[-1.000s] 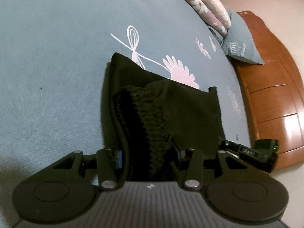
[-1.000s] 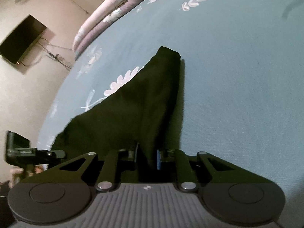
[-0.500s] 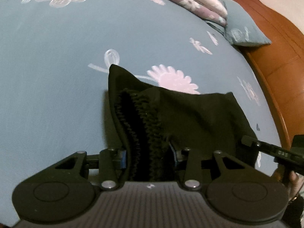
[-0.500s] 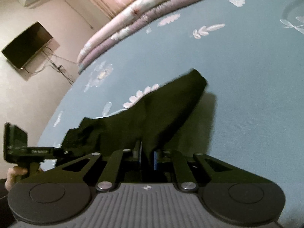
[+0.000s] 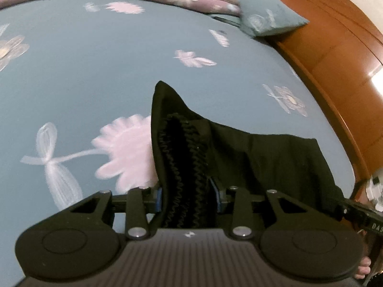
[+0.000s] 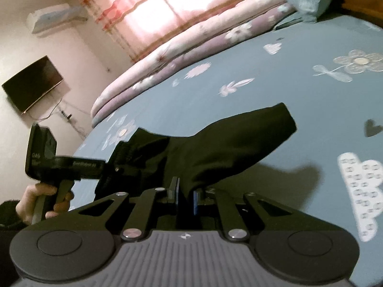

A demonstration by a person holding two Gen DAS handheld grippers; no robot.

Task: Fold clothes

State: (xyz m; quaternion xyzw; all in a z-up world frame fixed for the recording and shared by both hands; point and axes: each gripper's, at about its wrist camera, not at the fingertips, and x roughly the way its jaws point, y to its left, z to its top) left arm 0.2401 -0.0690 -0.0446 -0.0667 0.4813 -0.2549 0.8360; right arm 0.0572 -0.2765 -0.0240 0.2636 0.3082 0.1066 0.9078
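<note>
A black garment (image 5: pixel 258 157) with a ribbed elastic waistband hangs above the blue flowered bedsheet (image 5: pixel 95 71), stretched between both grippers. My left gripper (image 5: pixel 188 192) has the bunched waistband between its blue pads, and its jaws are closing on it. In the right wrist view the same garment (image 6: pixel 227 143) rises clear of the bed and throws a shadow on the sheet. My right gripper (image 6: pixel 185 197) is shut on a thin fold of its edge. The left gripper (image 6: pixel 115 165) also appears there at the left, held by a hand (image 6: pixel 40 201).
A rolled purple flowered quilt (image 6: pixel 191 47) lies along the bed's far edge, with a blue pillow (image 5: pixel 265 19) by the wooden headboard (image 5: pixel 335 59). On the wall hang a dark TV (image 6: pixel 33 83) and an air conditioner (image 6: pixel 55 16). A curtained window (image 6: pixel 167 7) glows behind.
Both grippers have risen with the garment, lifting it off the sheet until it hangs free. The left gripper's jaws have narrowed on the waistband. Both views tilted up toward the room.
</note>
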